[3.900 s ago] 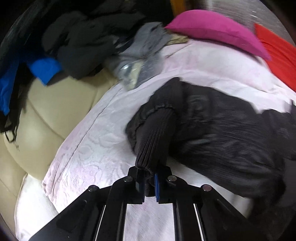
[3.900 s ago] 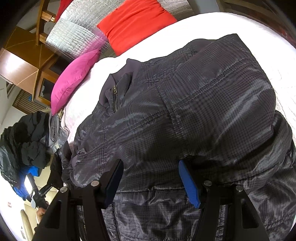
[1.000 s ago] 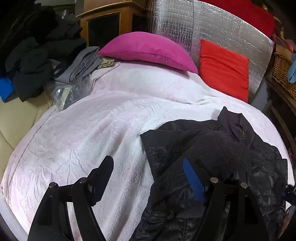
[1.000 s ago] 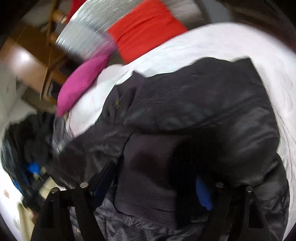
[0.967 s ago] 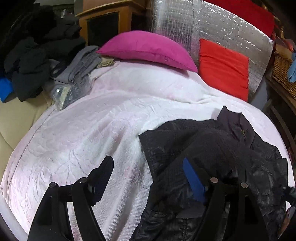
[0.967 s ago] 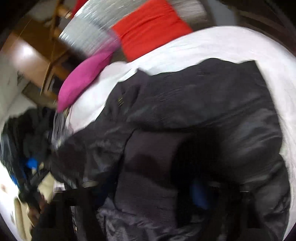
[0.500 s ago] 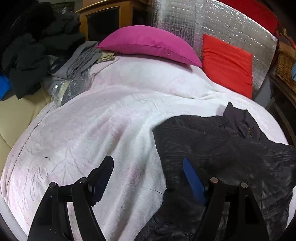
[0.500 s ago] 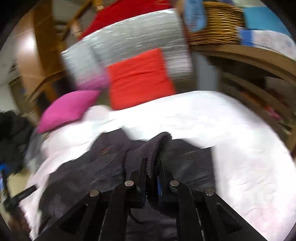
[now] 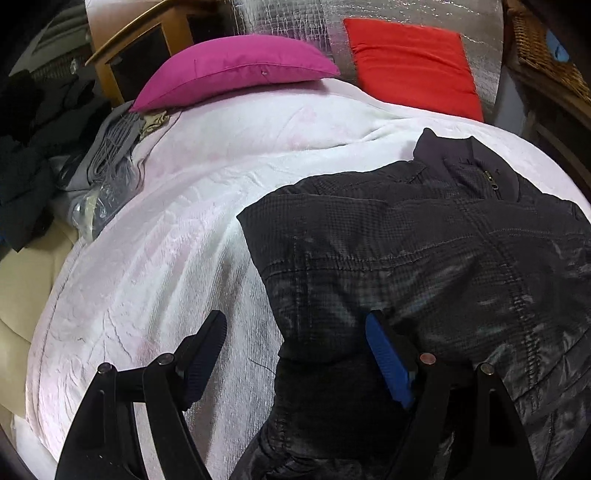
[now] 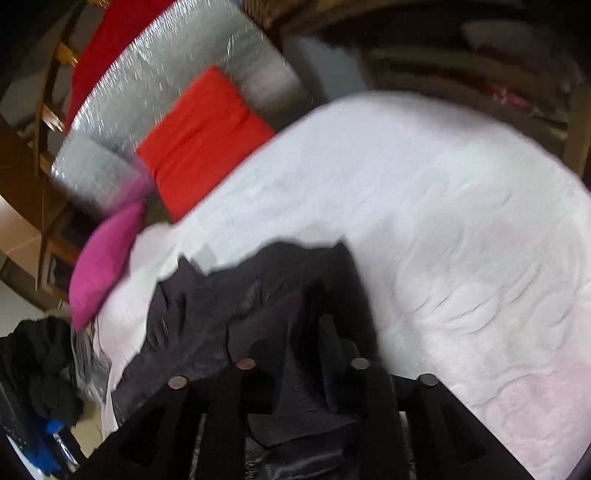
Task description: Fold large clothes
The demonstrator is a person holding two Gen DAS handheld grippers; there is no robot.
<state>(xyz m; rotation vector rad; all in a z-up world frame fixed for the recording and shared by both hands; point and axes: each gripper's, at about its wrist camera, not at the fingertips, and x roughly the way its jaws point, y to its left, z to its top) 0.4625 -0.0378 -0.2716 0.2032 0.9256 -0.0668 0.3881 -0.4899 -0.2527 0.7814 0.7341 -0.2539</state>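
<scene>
A dark checked jacket [image 9: 424, 258] lies on the white bedspread [image 9: 166, 258], collar and zip toward the far right. My left gripper [image 9: 295, 350] is open and empty, hovering over the jacket's left edge, one finger over the bedspread and the blue-padded finger [image 9: 388, 358] over the fabric. In the blurred right wrist view, my right gripper [image 10: 306, 354] is nearly closed on a dark knitted part of the jacket [image 10: 295, 387], likely a sleeve cuff. The rest of the jacket [image 10: 229, 306] spreads out beyond it.
A magenta pillow [image 9: 232, 70] and a red cushion [image 9: 410, 62] lie at the head of the bed against a silver padded panel [image 9: 295, 22]. Grey and dark clothes [image 9: 110, 144] are piled at the left edge. A wicker basket [image 9: 546, 48] stands at the right.
My right gripper closed on the jacket's knitted part and carried it across the jacket toward the right. My left gripper stayed open and shifted closer over the jacket's left edge.
</scene>
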